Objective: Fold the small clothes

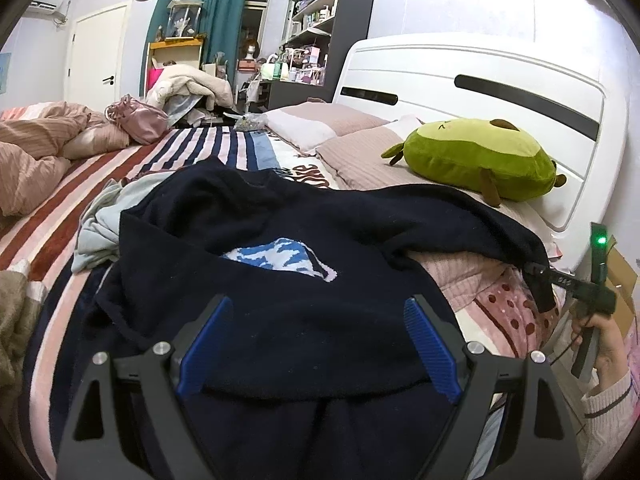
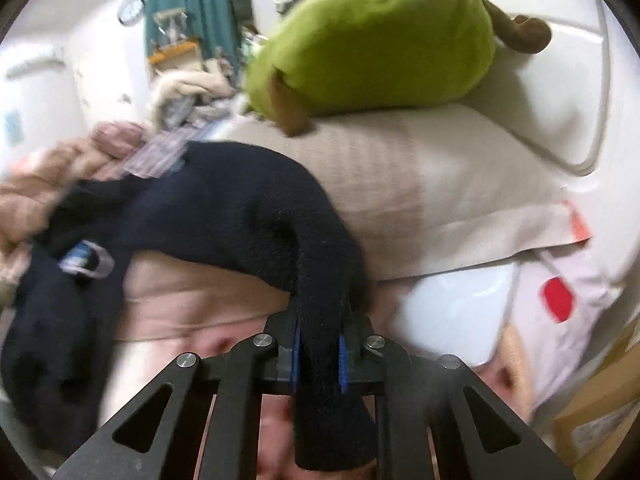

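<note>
on bed: right gripper (image 2: 319,350) clenched on navy sweater (image 1: 280,280) sleeve (taut); left gripper (image 1: 316,344) spread wide.

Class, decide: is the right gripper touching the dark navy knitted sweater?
Touching: the right wrist view shows the right gripper clamped on the dark navy knitted sweater's sleeve.

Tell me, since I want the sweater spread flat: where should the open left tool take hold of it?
Grip the navy sweater at the folded hem edge lying between the left tool's open jaws, coming straight forward and down. That edge lies doubled and raised, so it gives bulk to pinch. The right tool already clamps one sleeve, pulling it sideways.
</note>
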Action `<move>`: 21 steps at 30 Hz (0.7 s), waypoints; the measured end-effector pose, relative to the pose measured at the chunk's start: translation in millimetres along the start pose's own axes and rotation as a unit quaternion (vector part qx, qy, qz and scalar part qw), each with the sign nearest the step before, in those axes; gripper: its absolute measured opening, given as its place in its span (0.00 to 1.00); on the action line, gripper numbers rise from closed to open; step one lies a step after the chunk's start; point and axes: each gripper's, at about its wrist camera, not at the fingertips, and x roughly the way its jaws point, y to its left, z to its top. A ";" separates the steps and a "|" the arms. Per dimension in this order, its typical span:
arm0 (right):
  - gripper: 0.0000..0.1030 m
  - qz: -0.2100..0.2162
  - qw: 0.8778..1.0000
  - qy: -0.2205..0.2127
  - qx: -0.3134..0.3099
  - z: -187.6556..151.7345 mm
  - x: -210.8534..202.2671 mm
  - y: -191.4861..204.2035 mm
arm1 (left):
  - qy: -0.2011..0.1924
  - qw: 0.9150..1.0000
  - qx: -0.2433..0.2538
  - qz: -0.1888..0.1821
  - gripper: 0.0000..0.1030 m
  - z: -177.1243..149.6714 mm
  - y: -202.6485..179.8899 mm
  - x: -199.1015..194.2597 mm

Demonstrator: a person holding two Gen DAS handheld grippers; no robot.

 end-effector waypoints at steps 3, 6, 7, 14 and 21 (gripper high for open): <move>0.08 0.082 0.996 -0.027 0.013 -2.3 -21.2 20.4 | -0.009 1.000 -0.007 -0.002 0.83 -2.0 6.6 -9.0; 0.08 0.152 0.988 -0.019 -0.002 3.5 -21.7 66.0 | -0.018 1.000 -0.010 -0.004 0.83 -4.6 12.8 -18.7; 0.08 0.169 0.986 -0.015 -0.007 5.8 -24.2 73.3 | -0.023 1.000 -0.013 -0.004 0.83 -5.6 16.2 -23.3; 0.07 0.300 0.953 0.015 -0.044 7.4 -21.4 188.4 | -0.055 0.998 -0.037 0.024 0.83 -19.0 56.9 -64.8; 0.08 0.380 0.917 0.107 -0.053 -20.7 34.5 306.5 | -0.069 0.995 -0.054 0.054 0.86 -40.0 105.0 -98.5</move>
